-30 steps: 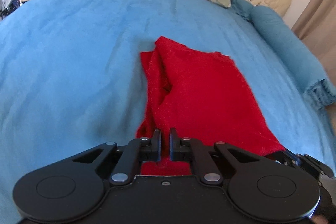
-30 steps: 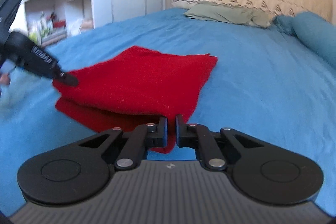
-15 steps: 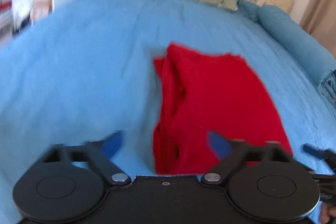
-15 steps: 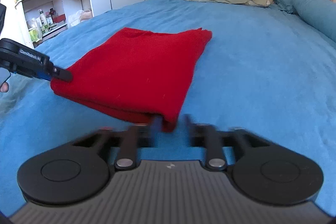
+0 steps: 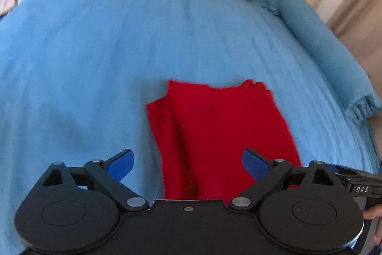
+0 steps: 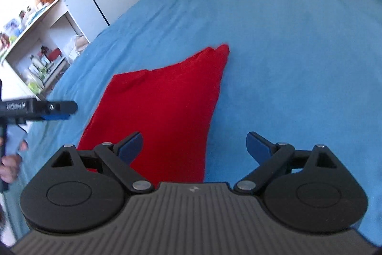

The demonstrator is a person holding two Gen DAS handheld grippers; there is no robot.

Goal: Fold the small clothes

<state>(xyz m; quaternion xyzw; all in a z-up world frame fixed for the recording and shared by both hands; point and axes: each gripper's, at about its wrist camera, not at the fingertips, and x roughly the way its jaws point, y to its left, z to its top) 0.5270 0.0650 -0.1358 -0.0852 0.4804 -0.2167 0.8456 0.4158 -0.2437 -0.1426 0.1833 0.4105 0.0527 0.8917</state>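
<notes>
The letters "DAS" stand in white on the black body of the right gripper (image 5: 363, 188), beyond the left gripper's right finger. Lettering on the left gripper (image 6: 35, 109) is too blurred to read.

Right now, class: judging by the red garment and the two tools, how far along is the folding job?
Done: the red garment lies folded in layers on the blue bedspread. In hand: nothing; the left tool and right tool have both just been opening and are clear of the cloth. Left: perhaps tidying the uneven left edge; no other clothes waiting are in view.
</notes>
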